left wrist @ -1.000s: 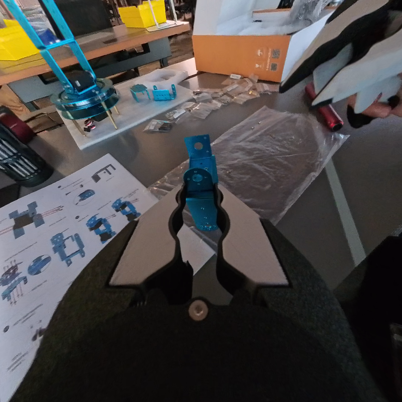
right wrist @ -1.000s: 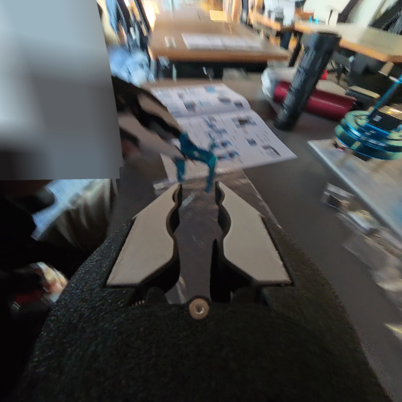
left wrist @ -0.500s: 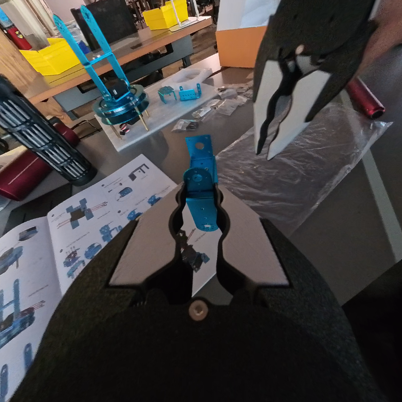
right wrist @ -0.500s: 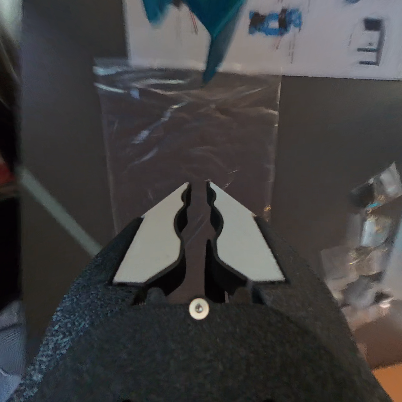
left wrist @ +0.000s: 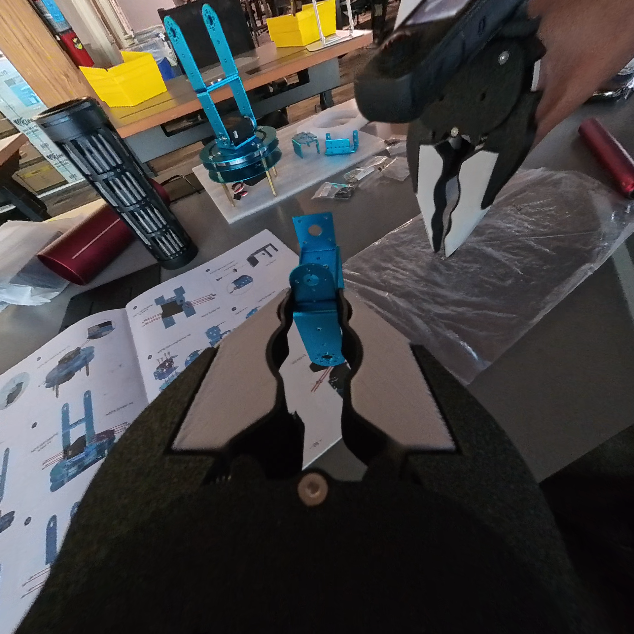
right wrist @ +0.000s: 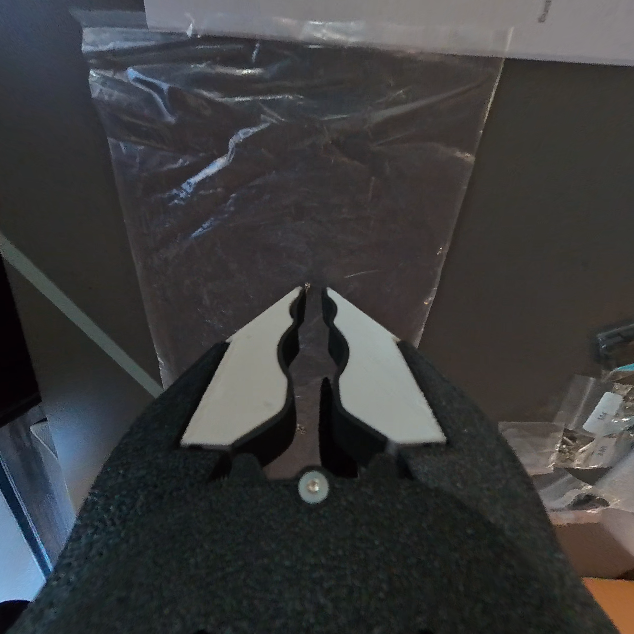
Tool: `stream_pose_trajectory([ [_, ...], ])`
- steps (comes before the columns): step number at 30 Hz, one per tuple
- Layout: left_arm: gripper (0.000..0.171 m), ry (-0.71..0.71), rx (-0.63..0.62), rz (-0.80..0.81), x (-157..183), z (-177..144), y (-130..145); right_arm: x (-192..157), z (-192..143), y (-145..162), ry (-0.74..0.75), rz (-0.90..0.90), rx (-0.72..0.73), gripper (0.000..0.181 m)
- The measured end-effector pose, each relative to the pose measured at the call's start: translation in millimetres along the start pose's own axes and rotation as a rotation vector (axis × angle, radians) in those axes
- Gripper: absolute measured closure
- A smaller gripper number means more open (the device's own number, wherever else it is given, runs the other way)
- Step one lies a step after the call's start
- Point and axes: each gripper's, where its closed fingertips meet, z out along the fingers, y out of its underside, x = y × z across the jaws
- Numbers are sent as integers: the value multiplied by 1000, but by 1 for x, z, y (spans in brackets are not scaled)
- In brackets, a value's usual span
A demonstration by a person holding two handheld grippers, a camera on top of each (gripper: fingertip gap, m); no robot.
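My left gripper (left wrist: 315,295) is shut on a blue metal bracket (left wrist: 319,329) and holds it upright above an open instruction booklet (left wrist: 178,329). The bracket's perforated top end sticks out past the fingertips. My right gripper (right wrist: 313,290) points down at a clear plastic bag (right wrist: 295,154) lying flat on the grey table, and its jaws stand a narrow gap apart with nothing between them. A tiny metal screw (right wrist: 307,284) lies on the bag just off the left fingertip. In the left wrist view the right gripper (left wrist: 442,247) hangs over the bag (left wrist: 497,274), held by a hand.
A black mesh cylinder (left wrist: 116,182) and a red tube (left wrist: 85,247) lie left of the booklet. A blue arm assembly (left wrist: 233,144) and two small blue brackets (left wrist: 326,144) sit on a white board. Small hardware bags (right wrist: 590,432) lie right of the clear bag. Another red tube (left wrist: 607,154) lies far right.
My right gripper swung down from level to point at the plastic bag, moved close to it, and its jaws narrowed. My left gripper kept its hold on the blue bracket and drew back left over the booklet.
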Motion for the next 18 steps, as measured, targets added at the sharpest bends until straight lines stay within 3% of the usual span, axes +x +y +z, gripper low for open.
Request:
stream_pose_trajectory([
  [13, 147, 25, -9, -12, 1, 3, 5, 2, 5, -4, 19, -31, -107, 178],
  [18, 147, 32, -6, -15, 5, 4, 4, 8, -2, -9, 17, -7, -18, 179],
])
